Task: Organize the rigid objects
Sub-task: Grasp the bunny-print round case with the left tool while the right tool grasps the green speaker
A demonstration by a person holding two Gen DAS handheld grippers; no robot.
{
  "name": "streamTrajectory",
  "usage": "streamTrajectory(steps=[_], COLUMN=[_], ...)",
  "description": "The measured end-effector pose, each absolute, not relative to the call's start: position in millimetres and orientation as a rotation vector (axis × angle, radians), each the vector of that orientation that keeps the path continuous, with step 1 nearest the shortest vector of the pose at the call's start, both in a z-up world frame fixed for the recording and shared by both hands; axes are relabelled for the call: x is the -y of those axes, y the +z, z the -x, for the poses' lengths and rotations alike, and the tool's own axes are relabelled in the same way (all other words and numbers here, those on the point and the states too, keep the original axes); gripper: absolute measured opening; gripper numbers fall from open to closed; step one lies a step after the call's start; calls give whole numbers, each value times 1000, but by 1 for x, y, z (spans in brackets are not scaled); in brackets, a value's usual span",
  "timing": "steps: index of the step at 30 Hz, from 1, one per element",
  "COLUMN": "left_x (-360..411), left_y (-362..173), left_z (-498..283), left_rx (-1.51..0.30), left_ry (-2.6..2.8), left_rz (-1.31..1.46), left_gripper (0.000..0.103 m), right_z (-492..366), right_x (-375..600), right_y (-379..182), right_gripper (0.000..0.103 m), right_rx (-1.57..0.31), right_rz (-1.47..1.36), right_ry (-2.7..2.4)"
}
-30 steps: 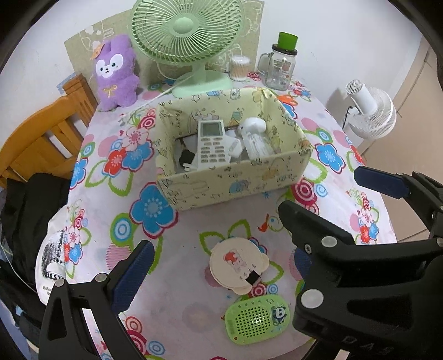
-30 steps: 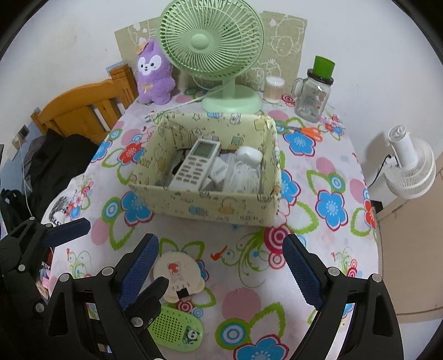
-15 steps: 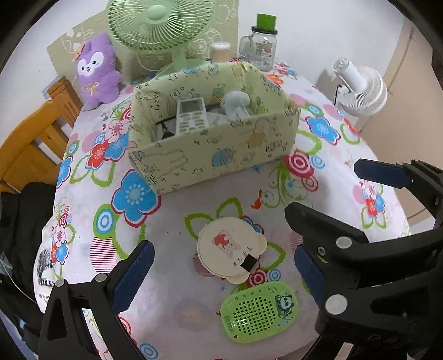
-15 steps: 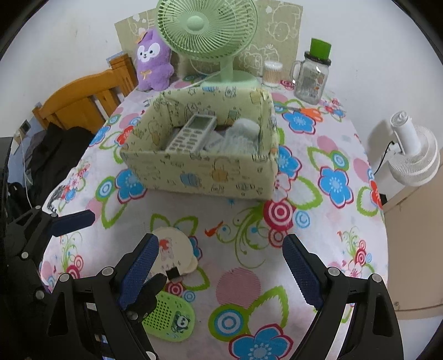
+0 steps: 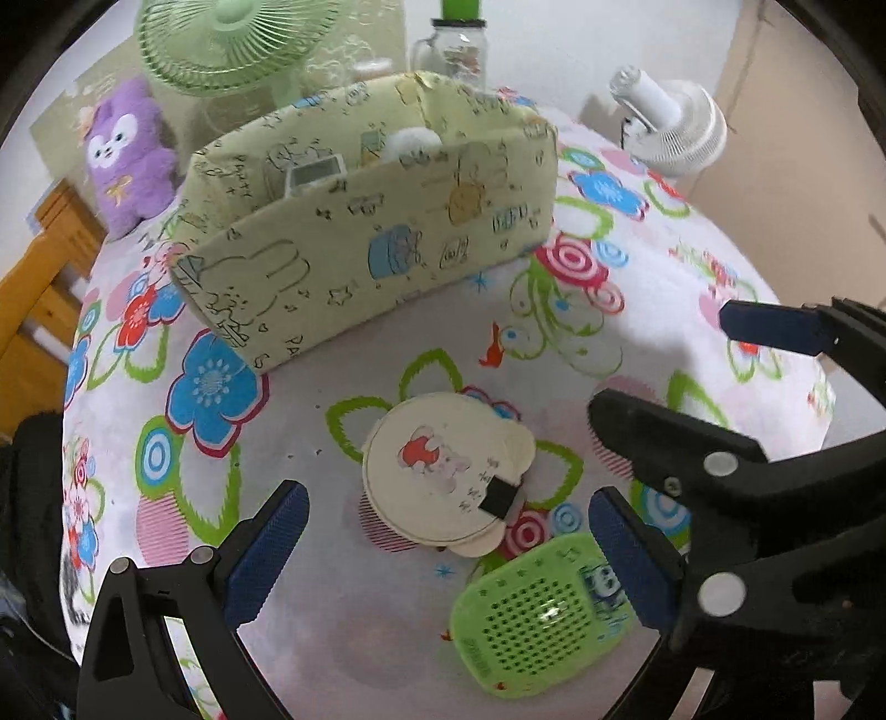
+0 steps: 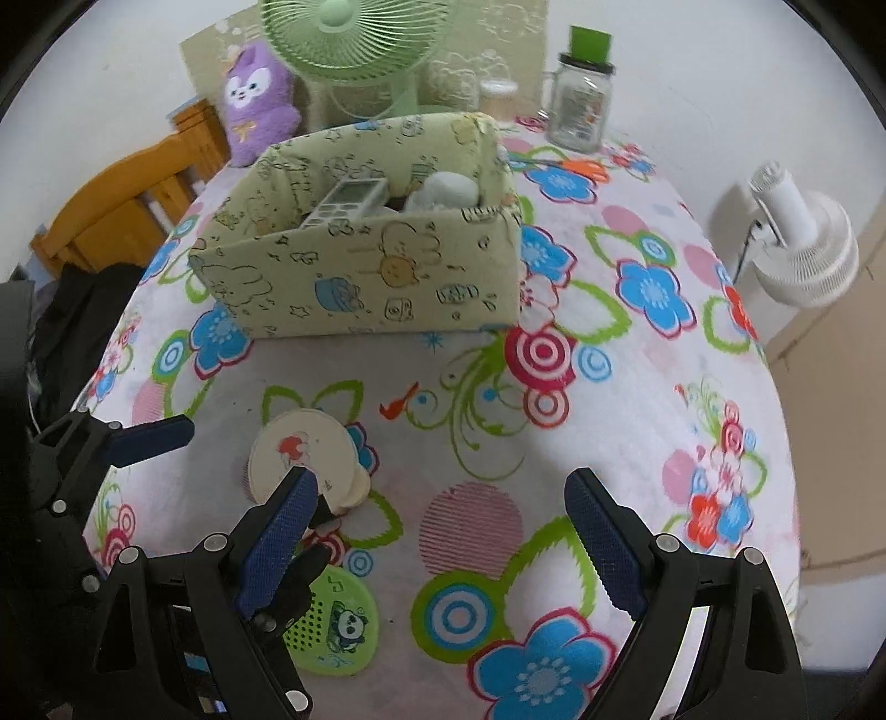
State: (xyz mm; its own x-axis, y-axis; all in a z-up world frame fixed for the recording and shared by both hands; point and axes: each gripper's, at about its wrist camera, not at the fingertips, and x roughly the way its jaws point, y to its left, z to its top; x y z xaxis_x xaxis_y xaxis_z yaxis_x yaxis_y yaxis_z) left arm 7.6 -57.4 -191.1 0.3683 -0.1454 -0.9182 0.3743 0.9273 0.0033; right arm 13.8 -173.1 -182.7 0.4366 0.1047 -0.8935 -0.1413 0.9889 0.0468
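Green speaker (image 5: 545,617) lies flat beside round mirror (image 5: 443,471), long axis slanting toward box (image 5: 376,232); floral tabletop (image 6: 498,387). Both jaws wide, empty.

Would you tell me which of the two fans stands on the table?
The green fan, standing behind the fabric box; the white fan stands off the table's right edge.

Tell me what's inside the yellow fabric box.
Inside the fabric box lie a white remote and a white rounded item; its front wall hides whatever lies lower.
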Motion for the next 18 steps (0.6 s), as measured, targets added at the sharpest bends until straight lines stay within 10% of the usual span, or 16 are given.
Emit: streamTrajectory(steps=[18], left_x=[59], left_y=[-229], left_z=[-25], left_rx=[-1163], left_ry=[-459], left_rz=[-298], left_gripper=[91], right_z=[-2], right_x=[171], right_y=[-214], right_gripper=[93], right_rx=[-1156], right_rz=[-19], right_ry=[14])
